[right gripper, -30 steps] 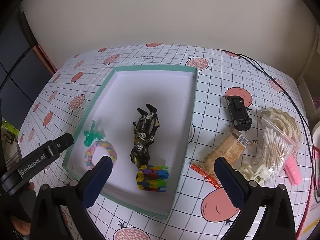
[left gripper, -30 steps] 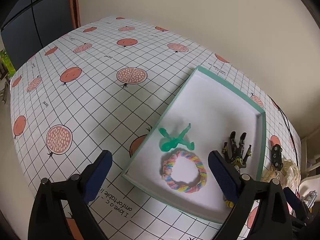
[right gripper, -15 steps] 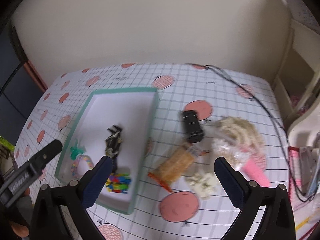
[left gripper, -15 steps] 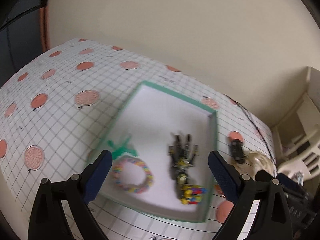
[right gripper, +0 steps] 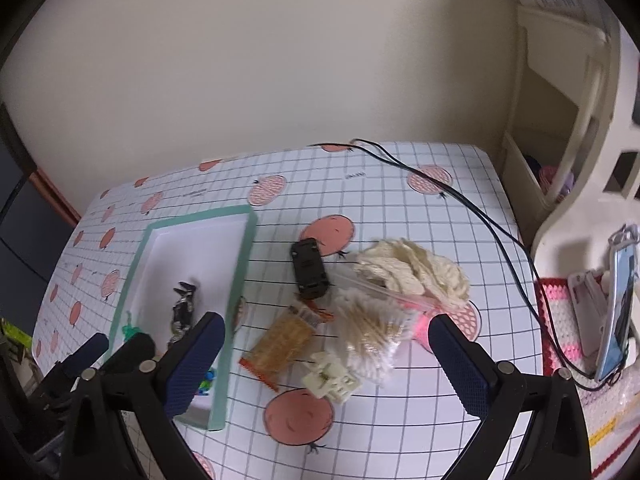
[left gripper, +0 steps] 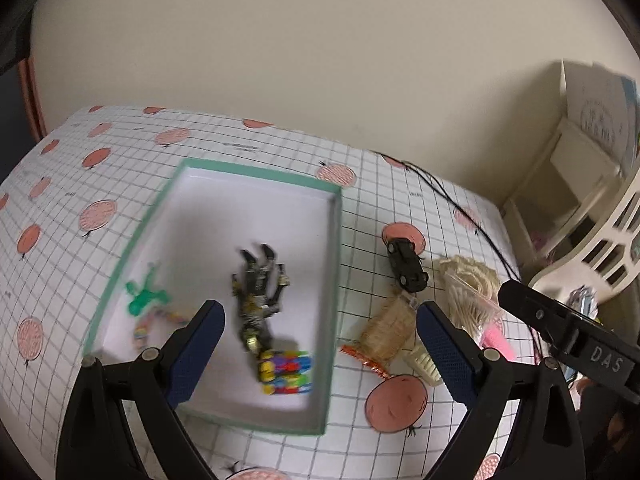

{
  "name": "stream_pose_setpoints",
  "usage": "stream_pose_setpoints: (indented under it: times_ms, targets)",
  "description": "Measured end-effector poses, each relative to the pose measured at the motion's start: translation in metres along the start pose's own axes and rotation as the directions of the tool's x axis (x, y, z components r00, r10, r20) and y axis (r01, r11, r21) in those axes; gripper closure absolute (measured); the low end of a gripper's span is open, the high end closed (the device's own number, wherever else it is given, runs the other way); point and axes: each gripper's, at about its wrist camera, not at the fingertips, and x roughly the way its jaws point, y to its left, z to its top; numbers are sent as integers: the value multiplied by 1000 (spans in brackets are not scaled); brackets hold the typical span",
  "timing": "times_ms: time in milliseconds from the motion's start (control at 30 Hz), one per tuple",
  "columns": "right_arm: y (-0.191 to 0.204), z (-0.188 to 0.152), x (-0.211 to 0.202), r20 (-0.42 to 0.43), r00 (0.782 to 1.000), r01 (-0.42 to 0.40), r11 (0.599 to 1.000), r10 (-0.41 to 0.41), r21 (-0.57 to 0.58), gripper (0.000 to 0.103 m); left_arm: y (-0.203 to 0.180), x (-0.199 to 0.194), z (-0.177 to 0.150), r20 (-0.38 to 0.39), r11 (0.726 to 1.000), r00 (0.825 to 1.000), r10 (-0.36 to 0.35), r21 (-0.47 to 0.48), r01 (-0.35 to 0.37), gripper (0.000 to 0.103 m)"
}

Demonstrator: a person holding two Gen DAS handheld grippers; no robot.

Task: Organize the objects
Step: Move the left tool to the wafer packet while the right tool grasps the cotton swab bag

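Observation:
A green-rimmed white tray [left gripper: 256,172] [right gripper: 244,248] holds a black skeletal hand toy [left gripper: 258,292] [right gripper: 183,308], a green figure [left gripper: 142,294], a pastel braided ring [left gripper: 146,326] and a multicoloured block toy [left gripper: 286,372]. Right of the tray lie a black toy car [left gripper: 406,266] [right gripper: 309,272], a snack packet [left gripper: 386,330] [right gripper: 282,344], a bag of cotton swabs [right gripper: 370,328], a cream knitted piece [right gripper: 412,270], a cream hair clip [right gripper: 330,376] and a pink comb [left gripper: 496,338]. My left gripper [left gripper: 318,352] hangs open above the tray's near end. My right gripper [right gripper: 326,364] is open above the loose pile.
The table wears a grid cloth with pink fruit prints [right gripper: 380,196]. A black cable [right gripper: 480,216] runs across its right side. A cream shelf unit [right gripper: 560,128] stands at the right, with a phone on a stand [right gripper: 618,312] on a pink-and-white mat.
Both grippers have swung to the right and pulled back. The loose pile beside the tray has come into the left wrist view. Nothing was picked up.

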Motion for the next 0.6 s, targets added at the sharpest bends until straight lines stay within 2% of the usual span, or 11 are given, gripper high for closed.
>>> stream_pose_setpoints:
  times_ms: [133, 267, 367, 467, 600]
  targets:
    - [-31, 5, 22, -47, 999, 10, 997, -6, 81, 0, -19, 20, 11, -45, 999, 999, -28, 41, 30, 6]
    - [-53, 13, 30, -70, 994, 85, 992, -78, 98, 1, -35, 22, 22, -33, 995, 999, -27, 97, 30, 6]
    - [-66, 11, 19, -30, 998, 64, 986, -61, 152, 1, -42, 24, 18, -37, 992, 998, -48, 114, 52, 6]
    - [-70, 4, 23, -57, 996, 75, 983, -67, 165, 2, -48, 32, 9, -57, 988, 998, -9, 154, 18, 6]
    - [-72, 3, 19, -45, 997, 69, 980, -61, 189, 3, -56, 39, 3, -59, 979, 998, -7, 203, 19, 6]
